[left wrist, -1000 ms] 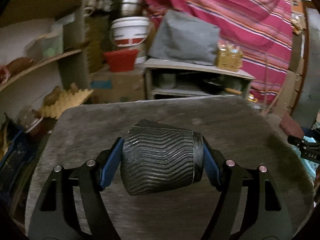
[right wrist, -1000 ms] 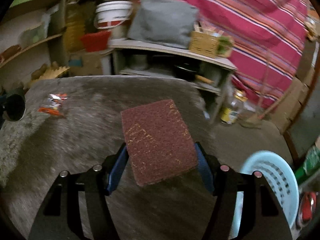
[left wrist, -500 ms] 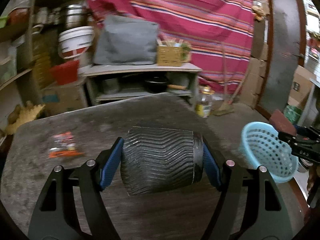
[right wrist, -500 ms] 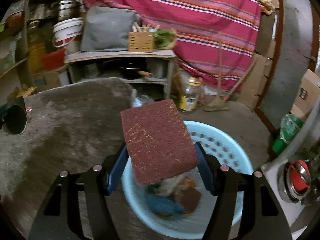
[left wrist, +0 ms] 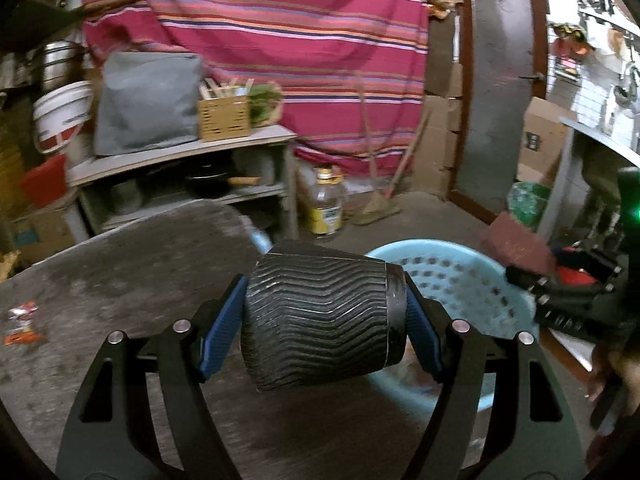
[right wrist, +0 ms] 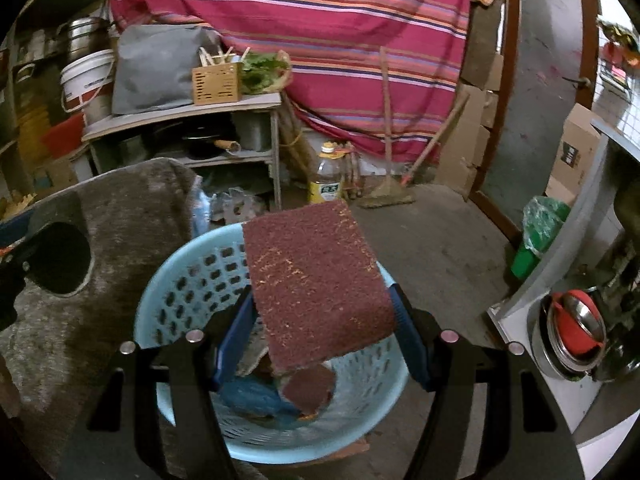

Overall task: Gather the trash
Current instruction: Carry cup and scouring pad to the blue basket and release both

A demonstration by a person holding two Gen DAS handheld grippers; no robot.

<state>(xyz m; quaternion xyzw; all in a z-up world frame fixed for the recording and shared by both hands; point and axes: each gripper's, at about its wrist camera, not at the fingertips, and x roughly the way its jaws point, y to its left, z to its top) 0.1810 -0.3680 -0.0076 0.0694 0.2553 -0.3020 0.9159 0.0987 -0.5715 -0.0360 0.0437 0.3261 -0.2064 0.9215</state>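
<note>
My left gripper (left wrist: 320,320) is shut on a black ribbed paper cup (left wrist: 316,316), held sideways above the grey table's right edge. My right gripper (right wrist: 316,320) is shut on a maroon scouring pad (right wrist: 312,284), held directly above the light blue perforated basket (right wrist: 180,292), which holds blue and brown scraps. The basket also shows in the left wrist view (left wrist: 460,280), to the right of the cup, with the right gripper (left wrist: 532,276) and its pad above its far rim. An orange and white wrapper (left wrist: 22,320) lies on the table at the left.
The grey table (right wrist: 120,216) stands left of the basket. Behind are a shelf unit (right wrist: 180,120) with a grey bag and wooden box, a plastic jar (right wrist: 326,176), a broom, cardboard boxes and a green bag (right wrist: 540,232). A white counter with pots is at right.
Both grippers swung right, from over the table toward the basket. The pad now hangs over the basket's middle; the cup has reached the table's right edge beside it. Both grips unchanged.
</note>
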